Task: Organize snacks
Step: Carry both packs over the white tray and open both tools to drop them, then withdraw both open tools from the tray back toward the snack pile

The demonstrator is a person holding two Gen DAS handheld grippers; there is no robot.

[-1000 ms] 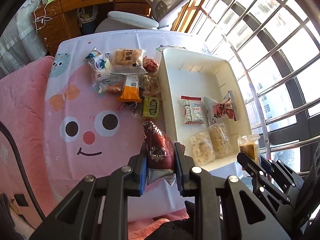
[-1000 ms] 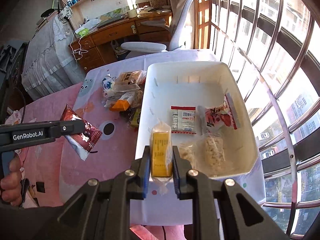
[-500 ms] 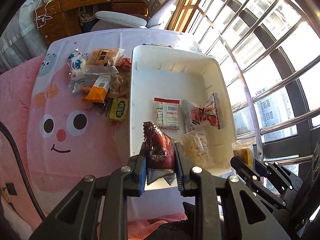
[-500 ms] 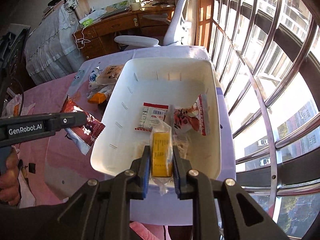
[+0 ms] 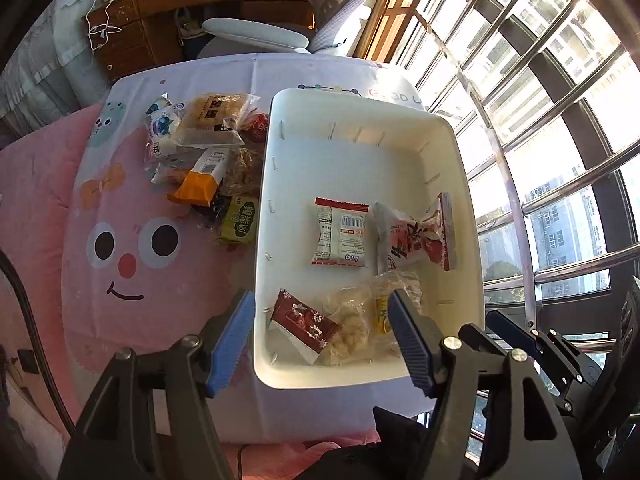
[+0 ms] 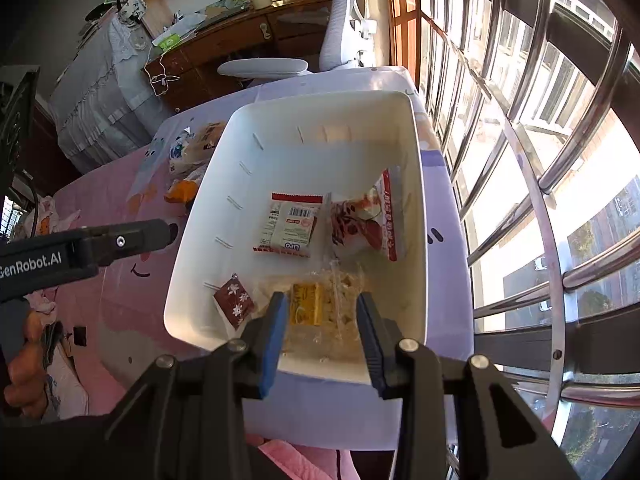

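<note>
A white bin (image 5: 360, 116) (image 6: 416, 184) sits on the table's right side. My left gripper (image 5: 322, 328) is open above its near edge. A dark red snack packet (image 5: 306, 322) (image 6: 235, 300) lies in the bin's near left corner. My right gripper (image 6: 322, 316) is open over the bin. A yellow snack in clear wrap (image 6: 306, 304) (image 5: 382, 314) lies below it among clear bags. A white-red packet (image 5: 340, 232) and a red-patterned packet (image 5: 416, 236) lie mid-bin. Several loose snacks (image 5: 208, 152) are piled left of the bin.
The table wears a pink cartoon-face cloth (image 5: 132, 248). Metal window bars (image 5: 560, 184) run close along the right. An office chair (image 5: 256, 34) and a wooden desk (image 5: 192, 4) stand behind the table.
Both grippers opened. The dark red packet dropped from the left one and the yellow snack from the right one, both into the bin's near end.
</note>
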